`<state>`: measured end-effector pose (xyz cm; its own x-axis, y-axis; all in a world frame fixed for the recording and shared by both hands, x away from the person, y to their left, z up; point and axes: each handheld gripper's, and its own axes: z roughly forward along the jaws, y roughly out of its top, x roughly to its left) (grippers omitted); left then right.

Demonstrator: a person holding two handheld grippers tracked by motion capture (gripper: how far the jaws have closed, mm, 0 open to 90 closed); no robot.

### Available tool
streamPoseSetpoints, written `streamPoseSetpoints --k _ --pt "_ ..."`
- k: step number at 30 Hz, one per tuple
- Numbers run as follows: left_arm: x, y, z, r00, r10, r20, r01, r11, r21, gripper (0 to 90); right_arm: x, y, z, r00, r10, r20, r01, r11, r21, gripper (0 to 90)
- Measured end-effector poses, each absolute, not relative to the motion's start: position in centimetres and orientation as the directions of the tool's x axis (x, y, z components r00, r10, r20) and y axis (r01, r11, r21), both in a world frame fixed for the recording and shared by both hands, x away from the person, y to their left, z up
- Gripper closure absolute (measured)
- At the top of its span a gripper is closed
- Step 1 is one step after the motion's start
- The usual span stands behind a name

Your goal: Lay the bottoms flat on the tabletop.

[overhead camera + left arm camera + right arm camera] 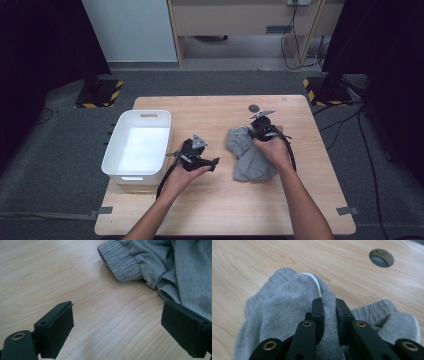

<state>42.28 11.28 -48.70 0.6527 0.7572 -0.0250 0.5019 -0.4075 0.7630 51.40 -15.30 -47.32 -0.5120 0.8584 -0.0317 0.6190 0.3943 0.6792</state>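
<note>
Two grippers are at work over the wooden desk (220, 210), and the grey sweatpants (250, 155) lying crumpled on it are the thing to measure everything from. The right gripper (329, 307) sits on the far end of the sweatpants, its jaws pinched narrow on a raised fold of the grey fabric; the fold stands up between the two black pads and a thin white drawstring (315, 282) curves out of the bunched cloth just beyond them. The left gripper (117, 322) hangs just beside the sweatpants, on the side toward the white plastic bin (137, 145), with its jaws spread wide and bare wood between them; one pad is close to the cloth's edge, though I cannot tell whether it touches.

The sweatpants lie near the middle of the desk, their long axis running from the person's side away toward the far edge, slightly slanted. A ribbed cuff (120, 265) sticks out toward the left gripper. A round cable hole (381, 257) in the desk lies beyond the sweatpants' far end.
</note>
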Motion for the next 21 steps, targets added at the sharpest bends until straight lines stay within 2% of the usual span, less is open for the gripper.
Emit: streamPoseSetpoints --k 7,21 --pt "42.2 11.0 -48.8 0.657 0.753 -0.021 0.500 -0.415 0.760 10.3 50.2 -16.2 -45.9 -0.544 0.839 -0.002 0.569 0.371 0.734 80.6" --pt "42.2 11.0 -48.5 0.658 0.752 -0.019 0.493 -0.412 0.766 10.3 50.0 -16.6 -42.1 -0.539 0.843 0.009 0.513 0.320 0.797 80.8"
